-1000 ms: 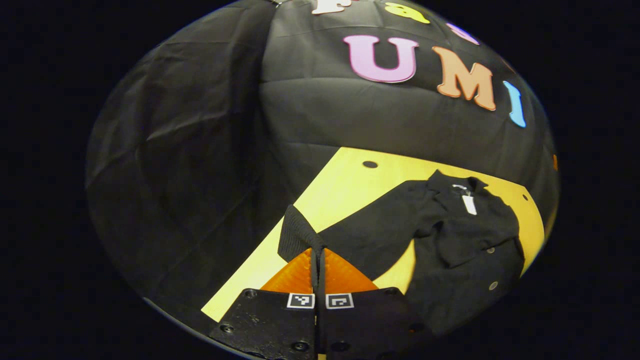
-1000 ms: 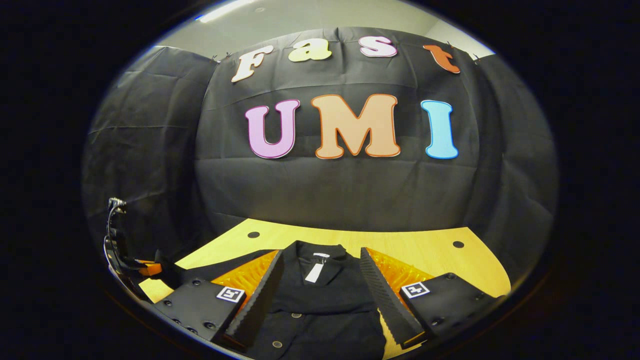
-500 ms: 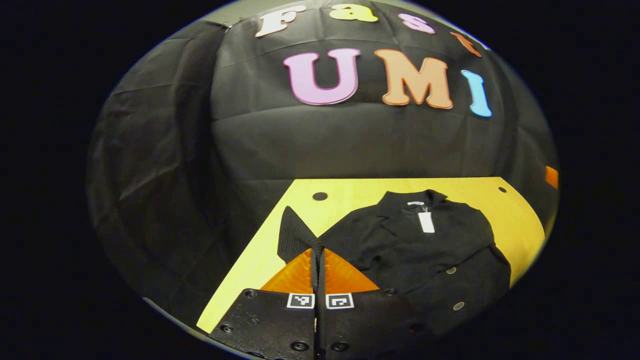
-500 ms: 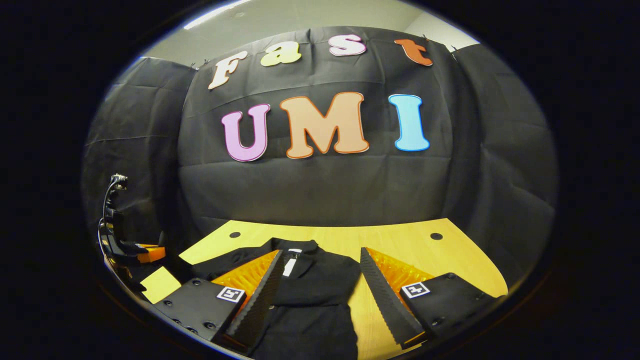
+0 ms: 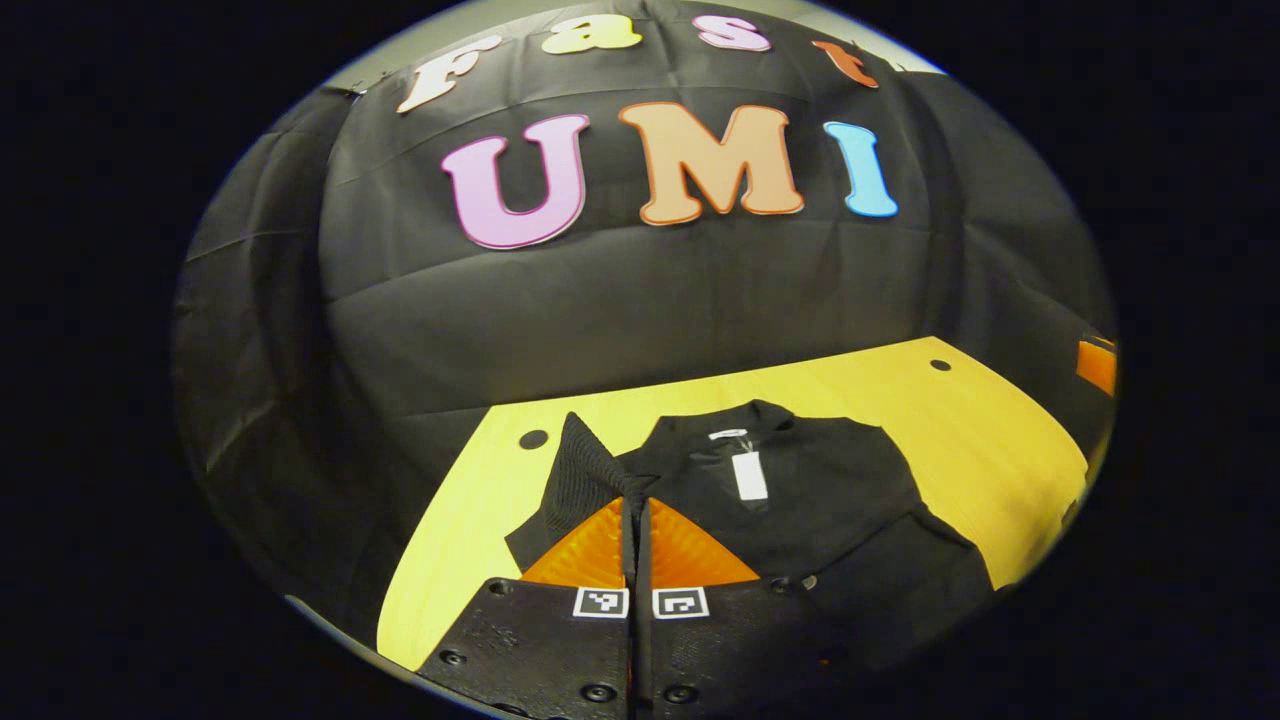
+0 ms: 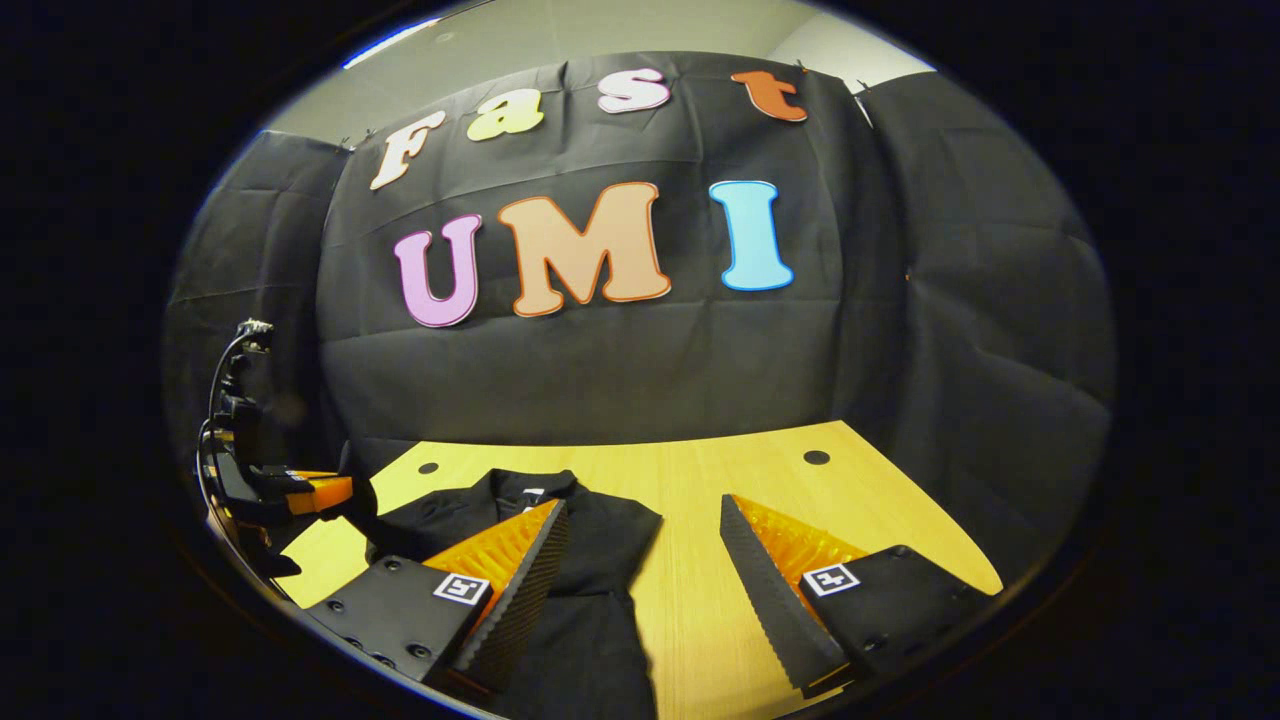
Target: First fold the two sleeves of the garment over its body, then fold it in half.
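Yellow wood of the table (image 5: 990, 450) is lying under a black buttoned garment (image 5: 830, 500), collar toward the wall, white tag (image 5: 748, 475) showing at its neck. We are pinching its ribbed sleeve cuff (image 5: 578, 478) in our left gripper (image 5: 635, 520), lifting it over the body. Our right gripper (image 6: 640, 560) is hovering spread wide, grasping nothing.

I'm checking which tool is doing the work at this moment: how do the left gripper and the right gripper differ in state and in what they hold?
The left gripper has its jaws closed, while the right gripper has its jaws wide apart. The left gripper pinches the ribbed cuff of a sleeve of the black buttoned garment; the right gripper holds nothing, with garment and yellow wooden table between its fingers. Both are above the table, facing the booth's wall.
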`<action>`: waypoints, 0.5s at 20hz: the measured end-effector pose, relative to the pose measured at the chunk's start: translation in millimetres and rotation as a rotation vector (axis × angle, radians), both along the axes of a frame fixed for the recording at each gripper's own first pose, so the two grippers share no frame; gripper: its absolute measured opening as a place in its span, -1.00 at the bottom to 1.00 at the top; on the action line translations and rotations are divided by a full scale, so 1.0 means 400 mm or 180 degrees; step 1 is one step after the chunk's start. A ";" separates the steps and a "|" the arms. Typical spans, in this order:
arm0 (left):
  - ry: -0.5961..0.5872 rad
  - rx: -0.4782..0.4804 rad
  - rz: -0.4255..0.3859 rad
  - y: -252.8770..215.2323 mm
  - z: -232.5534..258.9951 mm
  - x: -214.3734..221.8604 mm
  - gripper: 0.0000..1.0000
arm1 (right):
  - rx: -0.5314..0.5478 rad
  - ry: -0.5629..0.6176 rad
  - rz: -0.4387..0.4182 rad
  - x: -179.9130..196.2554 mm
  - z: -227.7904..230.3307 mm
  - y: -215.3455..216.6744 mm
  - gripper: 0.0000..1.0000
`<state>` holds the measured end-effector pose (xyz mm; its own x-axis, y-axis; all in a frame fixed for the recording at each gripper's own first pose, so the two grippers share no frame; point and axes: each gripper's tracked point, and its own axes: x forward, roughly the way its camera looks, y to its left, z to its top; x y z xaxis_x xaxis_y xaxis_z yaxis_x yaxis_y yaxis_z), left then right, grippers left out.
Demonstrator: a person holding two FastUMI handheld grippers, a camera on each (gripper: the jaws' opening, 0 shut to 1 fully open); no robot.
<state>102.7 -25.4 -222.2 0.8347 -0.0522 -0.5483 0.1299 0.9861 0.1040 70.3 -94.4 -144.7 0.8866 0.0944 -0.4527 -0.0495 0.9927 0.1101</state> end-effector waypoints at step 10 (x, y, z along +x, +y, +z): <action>0.0072 -0.0135 -0.0641 -0.333 -0.023 0.068 -1.00 | -0.0008 0.0114 -0.0248 -0.029 -0.035 -0.144 0.95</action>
